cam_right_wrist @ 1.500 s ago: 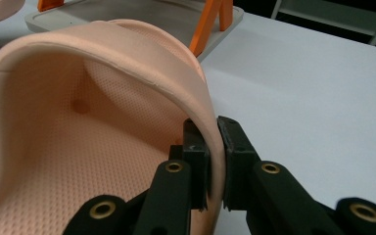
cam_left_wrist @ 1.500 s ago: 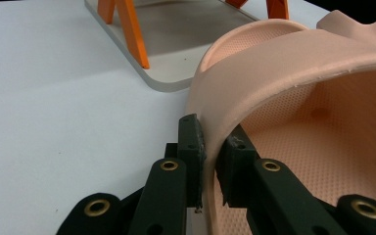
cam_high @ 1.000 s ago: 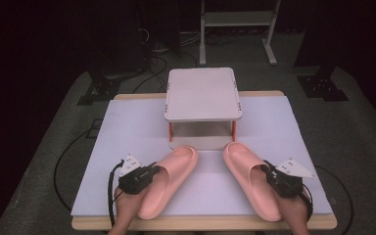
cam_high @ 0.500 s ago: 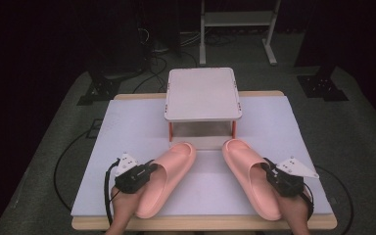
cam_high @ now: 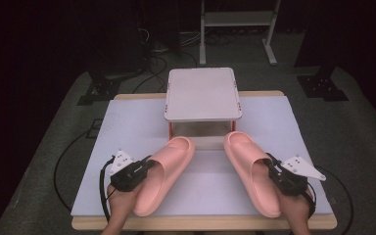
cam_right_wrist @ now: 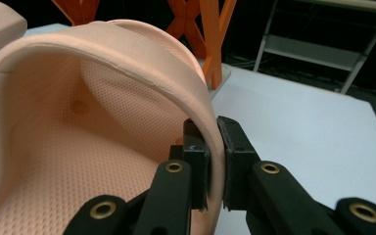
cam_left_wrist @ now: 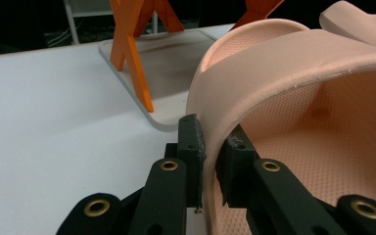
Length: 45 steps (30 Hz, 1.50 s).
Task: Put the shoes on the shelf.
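Pink slides (cam_high: 164, 174) (cam_high: 252, 169): both gripped.
My left tongs (cam_left_wrist: 210, 152) and right tongs (cam_right_wrist: 213, 147) clamp the straps; next I judge, carry them to the orange-legged rack (cam_high: 203, 95).

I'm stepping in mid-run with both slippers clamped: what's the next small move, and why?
Probably ease both slippers forward toward the small rack. The left gripper is shut on the left slipper's strap edge, the right gripper likewise on the right slipper. Both toes already point at the rack's lower opening, just short of it.
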Available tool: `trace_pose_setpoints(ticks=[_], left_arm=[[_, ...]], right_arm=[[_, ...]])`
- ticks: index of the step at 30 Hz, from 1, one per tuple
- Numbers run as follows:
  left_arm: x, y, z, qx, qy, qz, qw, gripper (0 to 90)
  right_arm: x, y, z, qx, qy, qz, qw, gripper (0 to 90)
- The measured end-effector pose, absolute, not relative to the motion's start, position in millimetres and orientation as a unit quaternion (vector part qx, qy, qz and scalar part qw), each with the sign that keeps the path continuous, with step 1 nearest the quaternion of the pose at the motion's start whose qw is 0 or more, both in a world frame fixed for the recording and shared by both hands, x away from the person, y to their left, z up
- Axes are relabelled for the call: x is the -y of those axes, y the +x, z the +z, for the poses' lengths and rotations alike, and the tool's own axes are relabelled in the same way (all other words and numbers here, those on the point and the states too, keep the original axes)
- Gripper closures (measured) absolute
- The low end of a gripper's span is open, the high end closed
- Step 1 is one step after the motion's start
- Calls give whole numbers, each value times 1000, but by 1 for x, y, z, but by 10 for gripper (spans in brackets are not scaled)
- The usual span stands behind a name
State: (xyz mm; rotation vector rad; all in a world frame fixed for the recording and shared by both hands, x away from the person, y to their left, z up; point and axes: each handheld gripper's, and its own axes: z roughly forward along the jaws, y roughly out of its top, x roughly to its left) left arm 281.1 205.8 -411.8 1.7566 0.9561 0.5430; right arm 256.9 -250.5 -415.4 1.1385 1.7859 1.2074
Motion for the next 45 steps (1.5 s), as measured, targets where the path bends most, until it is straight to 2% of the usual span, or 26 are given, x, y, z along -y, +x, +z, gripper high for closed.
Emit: trace_pose_setpoints(ticks=[16, 45], left_arm=[[-210, 282, -389, -390, 720, 237, 522, 813], [-205, 305, -349, -376, 716, 249, 532, 814]], right_arm=[[250, 253, -391, -653, 437, 495, 371, 829], [235, 277, -360, -640, 429, 510, 382, 827]])
